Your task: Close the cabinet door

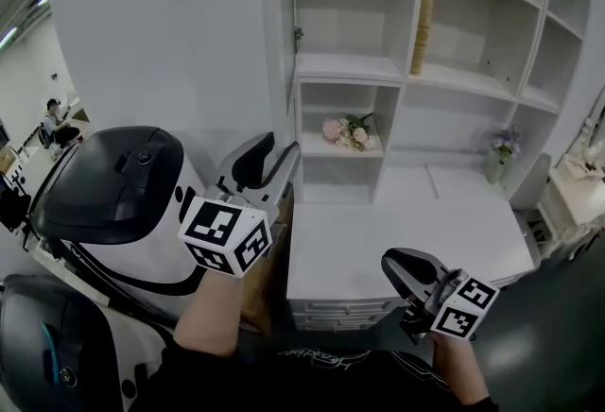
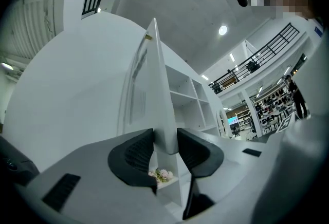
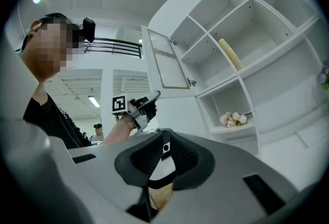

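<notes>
- Left gripper [image 2: 165,141]: closed on the free edge of the cabinet door [image 3: 167,61], a dark pad pressing on each face of the thin white panel. Jaws kept somewhat apart only by the thickness of the panel.
- Cabinet door: wide open, well apart from the front of the white shelf unit [image 1: 416,70]. Hinged at the left side of the upper compartments and seen almost edge-on in the left gripper view.
- Grip placed at the lower corner, far from the hinges. Probably chosen for the best leverage and for easy reach from below.
- Right gripper [image 3: 164,146]: jaws together, nothing between them. Held low in front of the white desk top [image 1: 406,231], well away from the door, most likely to keep out of the swing path.
- Stage, as a judgement: hold on the door secured, closing swing not yet begun.
- Next move, as a judgement: guiding the held edge in an arc toward the shelf unit, with the wrist following the turn. Then letting go early enough to avoid trapping the jaws between door and frame.
- Possible trouble: slipping off the smooth narrow edge.
- Pink flowers [image 1: 348,130] in the compartment below the door, seemingly outside its path.
</notes>
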The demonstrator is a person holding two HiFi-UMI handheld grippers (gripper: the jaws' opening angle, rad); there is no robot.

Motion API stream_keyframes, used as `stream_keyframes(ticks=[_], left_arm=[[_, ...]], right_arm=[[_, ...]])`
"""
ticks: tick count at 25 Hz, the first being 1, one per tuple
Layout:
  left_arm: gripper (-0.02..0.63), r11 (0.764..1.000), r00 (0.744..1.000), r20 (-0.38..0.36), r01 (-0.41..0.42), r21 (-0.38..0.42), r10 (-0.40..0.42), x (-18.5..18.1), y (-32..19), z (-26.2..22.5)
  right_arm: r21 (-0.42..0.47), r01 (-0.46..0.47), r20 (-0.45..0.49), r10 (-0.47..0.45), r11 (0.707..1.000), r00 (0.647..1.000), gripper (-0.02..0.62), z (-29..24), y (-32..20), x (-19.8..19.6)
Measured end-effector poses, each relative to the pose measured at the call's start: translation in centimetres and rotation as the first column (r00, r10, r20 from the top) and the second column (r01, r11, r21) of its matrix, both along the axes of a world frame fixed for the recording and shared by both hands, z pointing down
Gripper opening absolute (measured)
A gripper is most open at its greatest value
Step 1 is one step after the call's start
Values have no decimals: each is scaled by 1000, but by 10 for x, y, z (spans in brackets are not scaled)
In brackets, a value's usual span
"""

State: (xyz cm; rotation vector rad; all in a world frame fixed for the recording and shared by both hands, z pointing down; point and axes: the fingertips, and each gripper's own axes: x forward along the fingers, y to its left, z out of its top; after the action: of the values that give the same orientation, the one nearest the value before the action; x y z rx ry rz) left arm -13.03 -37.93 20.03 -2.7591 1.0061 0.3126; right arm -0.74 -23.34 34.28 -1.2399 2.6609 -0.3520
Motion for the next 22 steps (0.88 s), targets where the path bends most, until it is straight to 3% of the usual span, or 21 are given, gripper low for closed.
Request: stream_keyframes(ticks=[8,22], left_arm=[[163,999,999,7,49,9,-49,27,6,3],[180,986,986,-14,166,1,-166,97,6,2]], right_arm=[[33,83,-15,-83,996,996,57,-11,-10,17],[110,180,17,-182,978,983,57,-45,-47,91]])
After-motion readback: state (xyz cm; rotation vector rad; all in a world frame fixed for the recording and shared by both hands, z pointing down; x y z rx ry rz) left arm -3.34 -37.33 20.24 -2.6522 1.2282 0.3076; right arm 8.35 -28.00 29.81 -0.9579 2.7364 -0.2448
